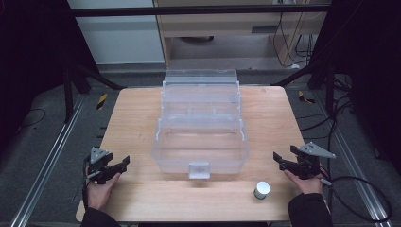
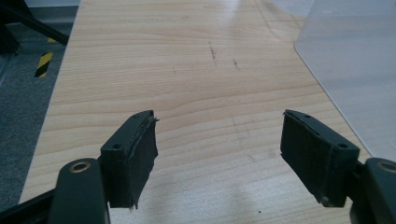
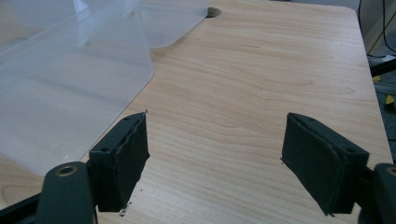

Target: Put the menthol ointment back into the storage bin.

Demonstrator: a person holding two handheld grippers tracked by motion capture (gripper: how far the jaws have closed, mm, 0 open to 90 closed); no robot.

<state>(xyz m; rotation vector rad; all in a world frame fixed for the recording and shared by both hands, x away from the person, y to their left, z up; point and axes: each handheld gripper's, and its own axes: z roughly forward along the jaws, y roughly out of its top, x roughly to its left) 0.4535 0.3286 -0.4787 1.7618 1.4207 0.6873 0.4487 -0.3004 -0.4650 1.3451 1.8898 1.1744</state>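
From the high view, a clear box (image 1: 200, 137) sits mid-tabletop (image 1: 137, 113), lid open. A small white cylinder (image 1: 261, 189) stands near the front edge, close to the right gripper (image 1: 282, 161). The left gripper (image 1: 118, 166) rests at the other side, well apart from the box. Left gripper view: jaws spread wide, nothing but bare wood between them, box wall (image 2: 355, 70) off to the right. Right gripper view: same deal, jaws wide and empty, box (image 3: 70, 84) at the left.

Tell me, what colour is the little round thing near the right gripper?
White lid, seen in the high view.
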